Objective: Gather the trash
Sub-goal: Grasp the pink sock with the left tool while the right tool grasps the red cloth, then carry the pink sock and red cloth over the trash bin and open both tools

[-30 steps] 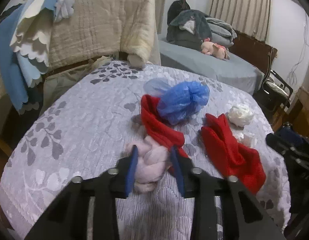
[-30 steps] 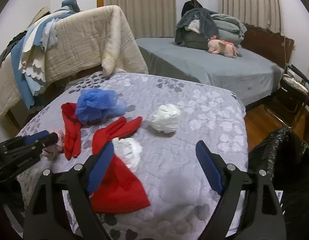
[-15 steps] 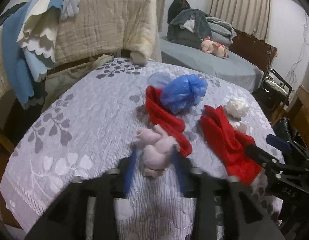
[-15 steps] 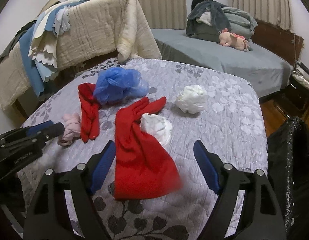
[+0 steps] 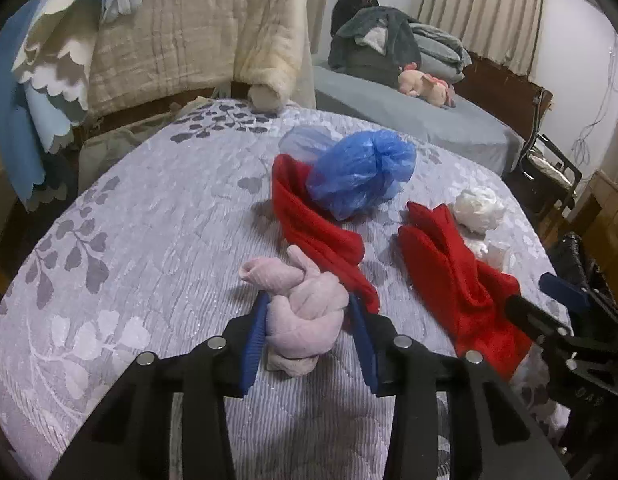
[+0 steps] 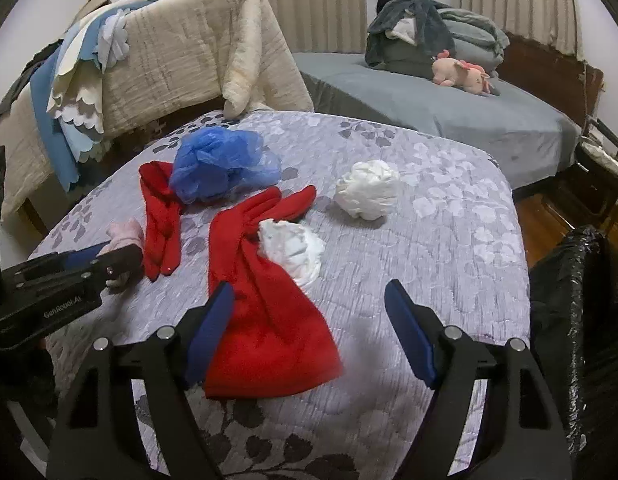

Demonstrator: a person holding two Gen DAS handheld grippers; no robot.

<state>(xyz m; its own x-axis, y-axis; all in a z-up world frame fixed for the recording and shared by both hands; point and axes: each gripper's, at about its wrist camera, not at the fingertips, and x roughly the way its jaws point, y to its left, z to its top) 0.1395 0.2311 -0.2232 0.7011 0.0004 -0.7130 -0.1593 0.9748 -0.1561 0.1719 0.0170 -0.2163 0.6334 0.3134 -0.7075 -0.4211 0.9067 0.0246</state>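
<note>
Beside quilt (image 6: 449, 240), black trash bag (image 6: 577, 280)

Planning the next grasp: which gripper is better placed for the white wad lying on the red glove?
Right. The right gripper is open and empty, with the white wad just ahead of it. The left gripper is further off and has a pink bundle between its fingers.

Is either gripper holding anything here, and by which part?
Left gripper straddles the pink cloth bundle's middle as its jaws close; a firm hold cannot be told. Right gripper holds nothing.
</note>
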